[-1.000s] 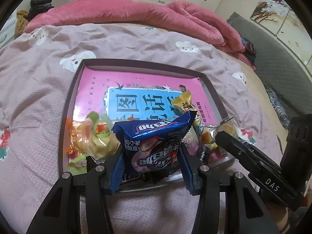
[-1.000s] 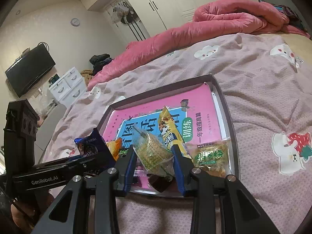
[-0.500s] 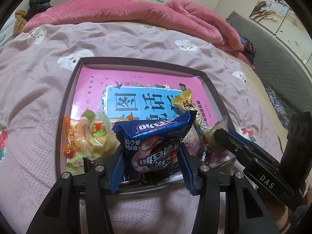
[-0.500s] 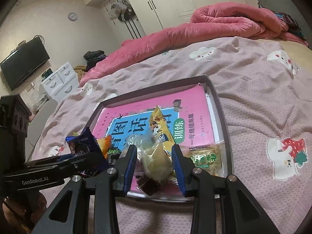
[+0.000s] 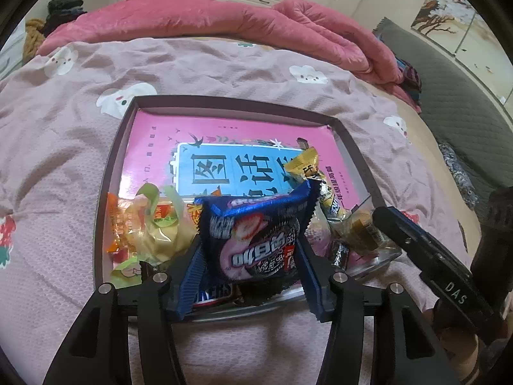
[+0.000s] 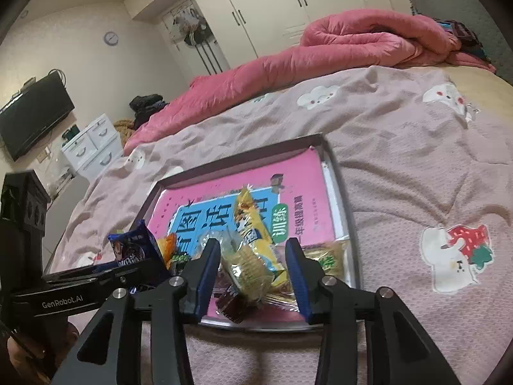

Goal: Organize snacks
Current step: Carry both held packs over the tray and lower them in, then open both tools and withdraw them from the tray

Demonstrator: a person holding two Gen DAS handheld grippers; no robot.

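The bed (image 5: 80,147) lies open around my tray (image 5: 109,173), whose far half holds only a pink book (image 5: 154,147). My left gripper (image 5: 250,276) clamps the blue cookie pack (image 5: 256,237); my right gripper (image 6: 253,276), jaws spread, straddles the yellow cake packet (image 6: 250,269) amid near-edge snacks

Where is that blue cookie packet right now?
The blue cookie packet is clamped in the left tool, above the tray's near edge, beside yellow-green sweets.
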